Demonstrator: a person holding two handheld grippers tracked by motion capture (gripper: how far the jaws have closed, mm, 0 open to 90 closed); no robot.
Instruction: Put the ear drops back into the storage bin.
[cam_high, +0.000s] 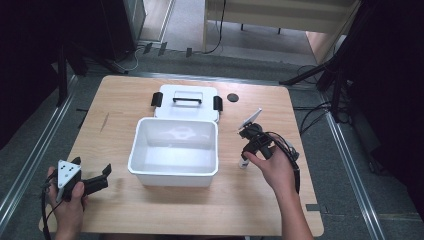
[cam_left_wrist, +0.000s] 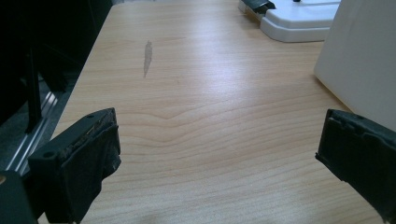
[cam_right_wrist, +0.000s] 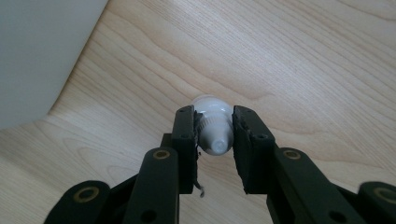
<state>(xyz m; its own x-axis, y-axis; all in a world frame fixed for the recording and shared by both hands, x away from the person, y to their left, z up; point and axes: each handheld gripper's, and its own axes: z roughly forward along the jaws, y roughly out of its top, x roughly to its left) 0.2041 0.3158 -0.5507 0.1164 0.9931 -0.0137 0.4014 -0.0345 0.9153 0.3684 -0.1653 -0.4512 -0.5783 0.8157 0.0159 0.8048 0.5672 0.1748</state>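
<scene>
A small white bottle (cam_right_wrist: 214, 127) with a narrow cap stands on the wooden table, just right of the white bin (cam_high: 174, 150). My right gripper (cam_right_wrist: 215, 140) points down over it, both pads pressed on its neck and cap. In the high view the same right gripper (cam_high: 246, 160) sits at the table's right-centre, the bottle (cam_high: 243, 163) showing below it. My left gripper (cam_high: 105, 172) rests low at the table's front left, its jaws spread wide with bare wood between them (cam_left_wrist: 219, 154).
The bin's white lid (cam_high: 187, 101) with black handle and latches lies flat behind the bin. A small black disc (cam_high: 232, 97) lies at the back right. A dark streak (cam_left_wrist: 147, 58) marks the wood on the left. Table edges drop to metal floor rails (cam_high: 30, 160).
</scene>
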